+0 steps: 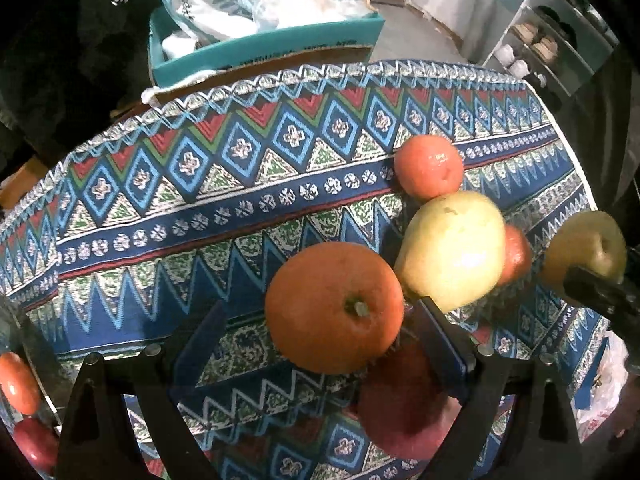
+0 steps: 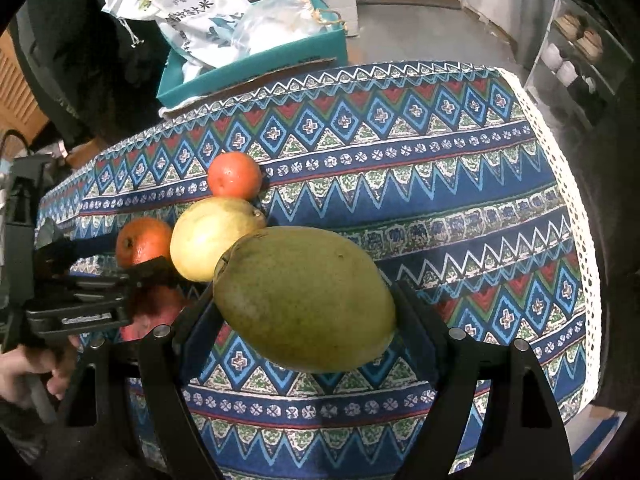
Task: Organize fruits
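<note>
A large green mango (image 2: 304, 300) sits crosswise between my right gripper's (image 2: 306, 314) fingers, which are shut on it above the patterned tablecloth (image 2: 440, 200). From the left wrist, the same mango (image 1: 584, 252) shows at the far right. My left gripper (image 1: 320, 332) is open around a big orange (image 1: 334, 308); its left finger (image 1: 200, 340) stands apart from the fruit. A yellow-green pear (image 1: 452, 252), a small tangerine (image 1: 428, 166), another orange (image 1: 518, 256) and a red apple (image 1: 404, 400) lie close together.
A teal box (image 1: 264, 44) stuffed with plastic bags stands behind the table. A shelf with shoes (image 2: 576, 48) is at the far right. The cloth's white lace edge (image 2: 580, 200) marks the table's right side. A hand (image 2: 24, 372) holds the left gripper.
</note>
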Demonstrator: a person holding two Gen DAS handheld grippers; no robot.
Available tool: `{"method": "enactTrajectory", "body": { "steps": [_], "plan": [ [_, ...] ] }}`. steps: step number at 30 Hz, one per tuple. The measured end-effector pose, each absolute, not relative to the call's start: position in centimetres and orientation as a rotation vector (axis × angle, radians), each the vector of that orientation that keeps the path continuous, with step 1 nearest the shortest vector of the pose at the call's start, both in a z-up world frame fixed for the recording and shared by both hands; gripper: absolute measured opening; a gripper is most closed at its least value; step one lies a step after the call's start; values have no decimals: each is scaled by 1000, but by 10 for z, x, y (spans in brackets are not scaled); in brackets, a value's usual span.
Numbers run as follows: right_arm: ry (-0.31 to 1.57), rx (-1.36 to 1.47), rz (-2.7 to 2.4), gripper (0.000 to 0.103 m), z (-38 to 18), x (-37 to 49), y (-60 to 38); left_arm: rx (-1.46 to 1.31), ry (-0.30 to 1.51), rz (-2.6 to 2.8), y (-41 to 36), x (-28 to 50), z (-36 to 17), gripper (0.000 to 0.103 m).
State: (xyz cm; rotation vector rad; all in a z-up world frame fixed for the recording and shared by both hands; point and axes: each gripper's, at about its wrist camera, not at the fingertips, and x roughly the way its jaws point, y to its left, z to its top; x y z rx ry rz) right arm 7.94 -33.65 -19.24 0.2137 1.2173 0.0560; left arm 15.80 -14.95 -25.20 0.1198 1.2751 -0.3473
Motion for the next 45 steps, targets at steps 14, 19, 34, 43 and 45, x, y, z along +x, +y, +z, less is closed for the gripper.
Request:
{"method": "enactTrajectory", "body": {
  "steps": [14,19,34,43,45],
  "plan": [
    [1205,206,36,81,-194,84,-343,131,1254,-389,-155,157,-252,67],
    [1185,193,33,81,-189,85,-343,165,1199,-372,-154,151,-240,66],
    [1071,150,48,81,-144,81,-333,125,1037,-373,-137,119,-166,66],
    [994,135,65,81,-106,72,-323,99,952,-382,-123,98,-121,66],
    [980,139,74,81,-98,70,-321,100,932,-379,-120,95,-115,66]
  ]
}}
